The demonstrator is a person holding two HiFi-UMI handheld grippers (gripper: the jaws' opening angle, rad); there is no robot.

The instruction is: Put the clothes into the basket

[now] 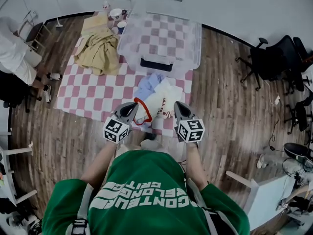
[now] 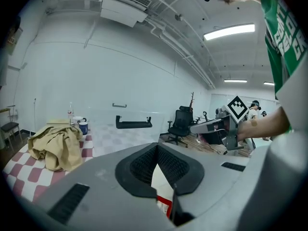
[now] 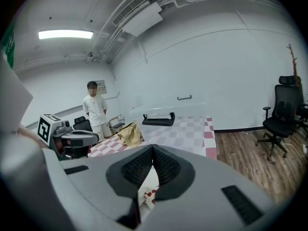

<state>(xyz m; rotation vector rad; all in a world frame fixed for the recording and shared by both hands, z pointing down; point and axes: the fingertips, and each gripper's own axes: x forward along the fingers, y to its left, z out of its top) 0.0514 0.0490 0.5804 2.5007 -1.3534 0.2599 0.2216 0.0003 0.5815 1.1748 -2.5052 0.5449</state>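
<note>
The task is at its start, as far as the pictures show: the clear basket (image 1: pixel 194 43) stands at the far edge of the checked mat (image 1: pixel 88 94), and the checks show through its walls, so it looks empty. Two lots of clothes are left to move. A pile (image 1: pixel 156 99) of white and light blue pieces, with a red trim at its near left, lies on the near edge of the mat, just in front of the basket's black handle. A beige garment (image 1: pixel 100 53) lies crumpled on the far left of the mat, beside the basket's left wall, with cups (image 1: pixel 117 18) just beyond it. The pile's long axis runs near to far, its blue end pointing at the basket and its white end towards the person. The beige garment also lies lengthways near to far. The left hand-held gripper (image 1: pixel 131 106) hangs over the pile's near left edge and the right hand-held gripper (image 1: pixel 179 106) over its near right edge. Both have their jaws closed together with nothing between the pads. White cloth shows only below them, through the gap behind the tips. Every piece has yet to be gripped and carried over.
</note>
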